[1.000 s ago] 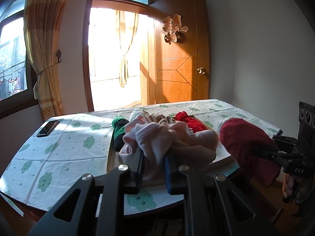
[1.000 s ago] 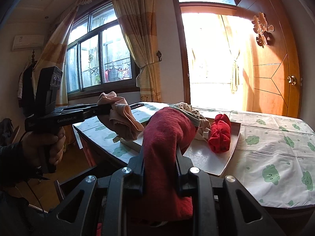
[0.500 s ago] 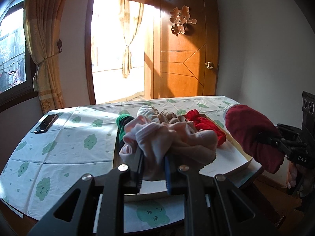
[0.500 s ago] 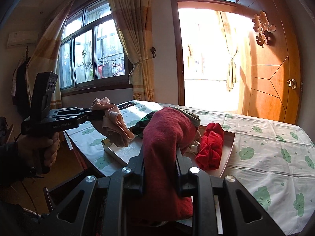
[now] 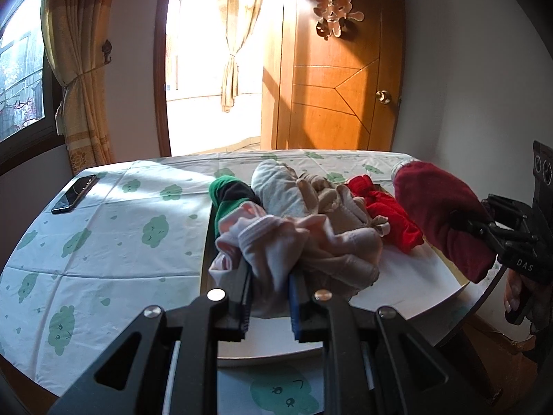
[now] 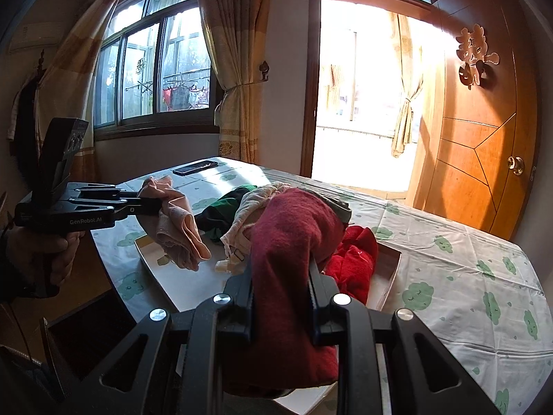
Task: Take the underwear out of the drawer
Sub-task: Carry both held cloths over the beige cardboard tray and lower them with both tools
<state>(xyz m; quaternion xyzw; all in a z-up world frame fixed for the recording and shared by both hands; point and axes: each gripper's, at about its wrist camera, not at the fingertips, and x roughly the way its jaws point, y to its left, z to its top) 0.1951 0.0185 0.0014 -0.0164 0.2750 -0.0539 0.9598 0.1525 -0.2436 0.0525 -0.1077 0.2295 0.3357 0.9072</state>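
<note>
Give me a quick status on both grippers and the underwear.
Left gripper shut on pink underwear. Right gripper shut on dark red underwear. Both held above the white drawer tray; red, beige and green pieces remain inside. Nothing blocking.

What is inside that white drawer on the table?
In the white drawer: a green and black garment, beige and grey underwear and a bright red piece. Anything beneath the heap is covered.

The left gripper (image 5: 268, 297) and right gripper (image 6: 280, 273) are each hand-held level, jaws clamped on cloth.
</note>
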